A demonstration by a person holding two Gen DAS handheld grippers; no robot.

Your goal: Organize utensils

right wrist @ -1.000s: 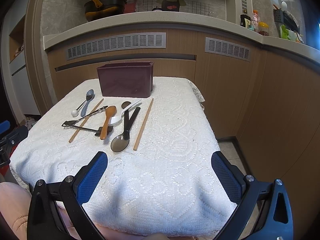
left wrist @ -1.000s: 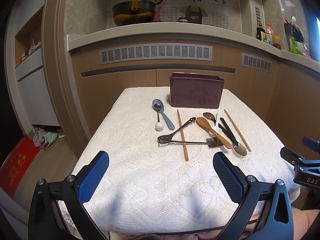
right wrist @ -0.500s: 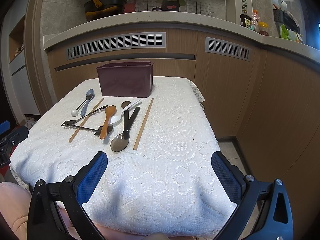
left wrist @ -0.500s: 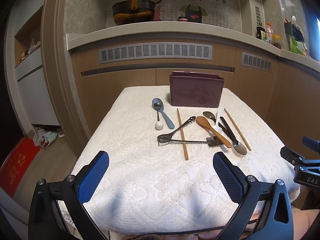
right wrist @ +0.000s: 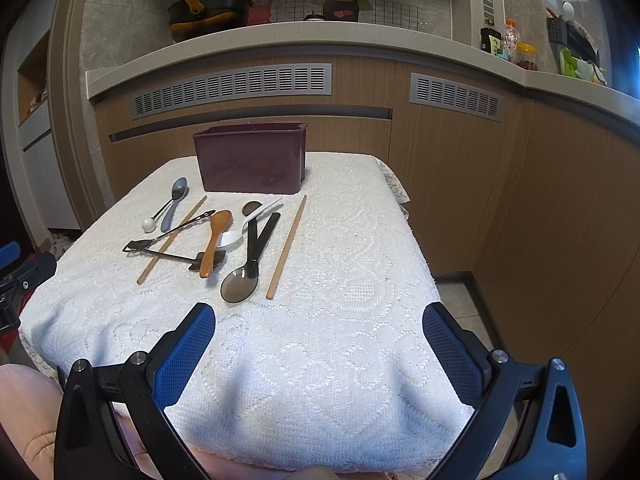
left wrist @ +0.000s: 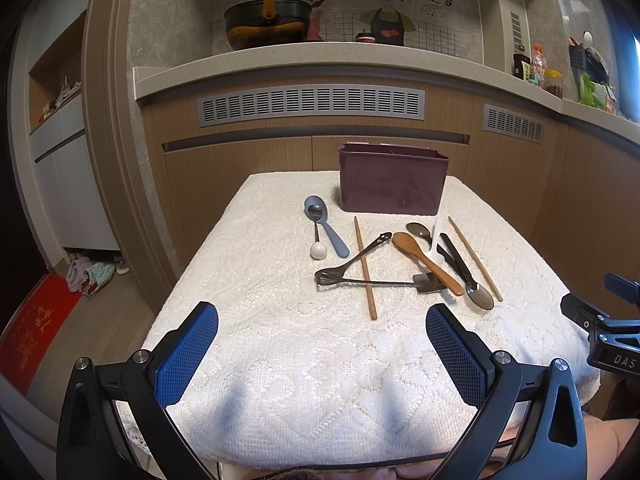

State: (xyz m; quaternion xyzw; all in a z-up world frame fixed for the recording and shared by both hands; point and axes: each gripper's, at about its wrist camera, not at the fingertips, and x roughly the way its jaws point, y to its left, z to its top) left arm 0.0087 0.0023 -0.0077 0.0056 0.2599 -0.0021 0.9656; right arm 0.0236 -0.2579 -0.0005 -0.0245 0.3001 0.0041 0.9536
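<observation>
A dark maroon utensil box stands at the far side of a table under a white lace cloth. In front of it lie a blue-grey spoon, a small metal spoon with a white ball end, two wooden chopsticks, a wooden spoon, a white spoon, dark metal utensils and a dark translucent spoon. My left gripper and right gripper are open and empty over the near edge.
A curved wooden counter with vent grilles runs behind the table, with a wok and jars on top. Floor with a red mat lies to the left. The right gripper's body shows at the left view's right edge.
</observation>
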